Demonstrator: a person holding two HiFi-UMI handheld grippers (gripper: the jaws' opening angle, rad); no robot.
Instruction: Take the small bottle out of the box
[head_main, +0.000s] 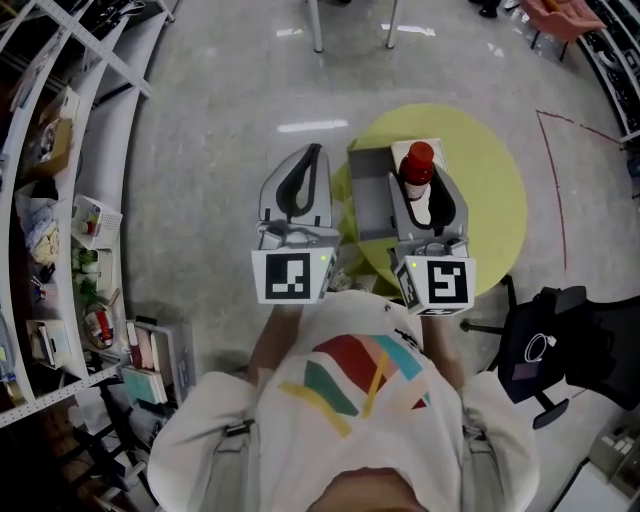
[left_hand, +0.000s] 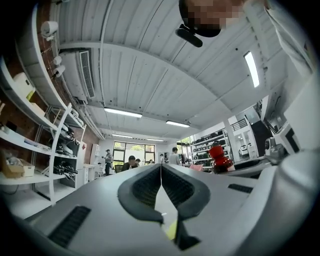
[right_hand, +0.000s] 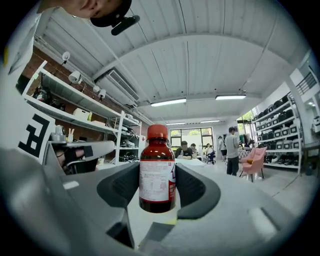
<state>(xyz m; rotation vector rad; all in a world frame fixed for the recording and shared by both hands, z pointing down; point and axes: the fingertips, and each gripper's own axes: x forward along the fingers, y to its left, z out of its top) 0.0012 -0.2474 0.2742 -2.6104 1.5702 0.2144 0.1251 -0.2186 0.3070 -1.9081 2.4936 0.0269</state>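
**Right gripper clamped on bottle, beside box**

Head view, bottom of frame upward: white T-shirt (head_main: 340, 420), then the two marker cubes, then the jaws pointing toward the top of the frame.

Left gripper (head_main: 312, 160): jaws closed on each other, nothing between them. The left gripper view confirms this, with the pads (left_hand: 145, 187) meeting at the tips. It sits left of centre, just beside the box (head_main: 372, 205) and not touching it.

Right gripper (head_main: 420, 190): jaws part-spread and pressed on the bottle (head_main: 416, 172). In the right gripper view the two dark pads (right_hand: 192, 190) bear on the bottle's (right_hand: 157, 170) sides at label height. The bottle stands upright between them, red cap (right_hand: 157, 132) above the fingertips, dark base showing just below the pads.

Bottle position, head view: centre-right, over the right wall of the open grey box. Whether its base is clear of that wall cannot be told from this view.

The box stands on a round yellow-green table (head_main: 490, 180). A black chair (head_main: 560, 340) is at lower right, and shelves (head_main: 60, 200) run down the left edge.
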